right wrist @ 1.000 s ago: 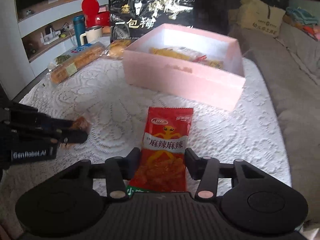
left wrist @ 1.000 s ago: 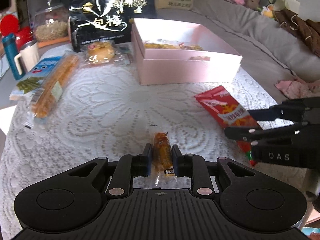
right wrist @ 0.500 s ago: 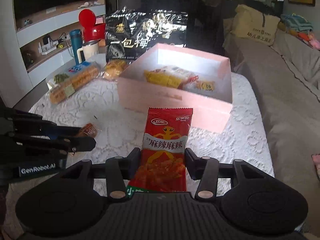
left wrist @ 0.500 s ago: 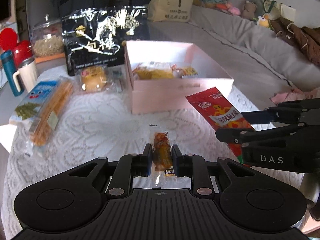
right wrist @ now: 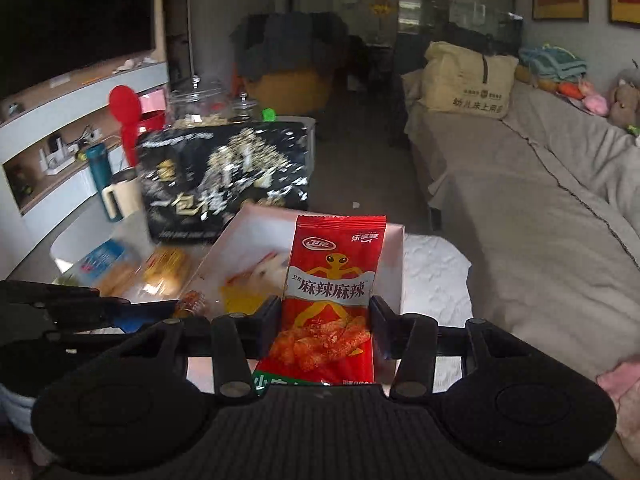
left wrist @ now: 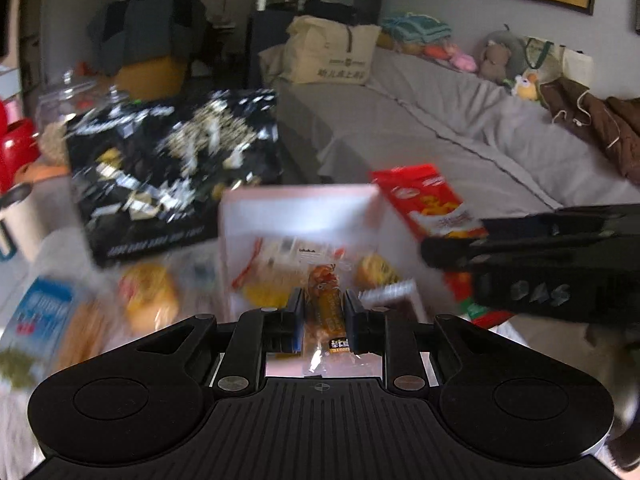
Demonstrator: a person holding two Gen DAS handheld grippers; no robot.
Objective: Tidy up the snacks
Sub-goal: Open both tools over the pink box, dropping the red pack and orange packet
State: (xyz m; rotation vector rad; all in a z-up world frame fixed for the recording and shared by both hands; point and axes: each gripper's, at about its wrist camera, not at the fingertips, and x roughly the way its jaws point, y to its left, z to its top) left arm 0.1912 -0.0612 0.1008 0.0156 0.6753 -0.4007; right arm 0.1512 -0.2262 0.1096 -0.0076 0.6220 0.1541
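My left gripper (left wrist: 322, 312) is shut on a small orange-brown snack packet (left wrist: 326, 304) and holds it above the open pink box (left wrist: 280, 204). My right gripper (right wrist: 326, 320) is shut on a red spicy-strip packet (right wrist: 334, 292) and holds it over the near side of the pink box (right wrist: 394, 264). The red packet also shows in the left wrist view (left wrist: 428, 200), held at the box's right. The small packet shows in the right wrist view (right wrist: 192, 302) at the left gripper's tips. Several snacks (left wrist: 256, 292) lie inside the box.
A large black snack bag (left wrist: 172, 172) stands behind the box. A yellow bun packet (left wrist: 150, 300) and a blue packet (left wrist: 40, 320) lie left of it on the lace cloth (right wrist: 432, 268). A cream mug (right wrist: 120, 196) and teal bottle (right wrist: 98, 168) stand far left. A grey sofa (right wrist: 540, 220) runs along the right.
Both grippers have lifted their packets off the cloth and carried them forward, from in front of the pink box to above it. The left view is blurred by motion.
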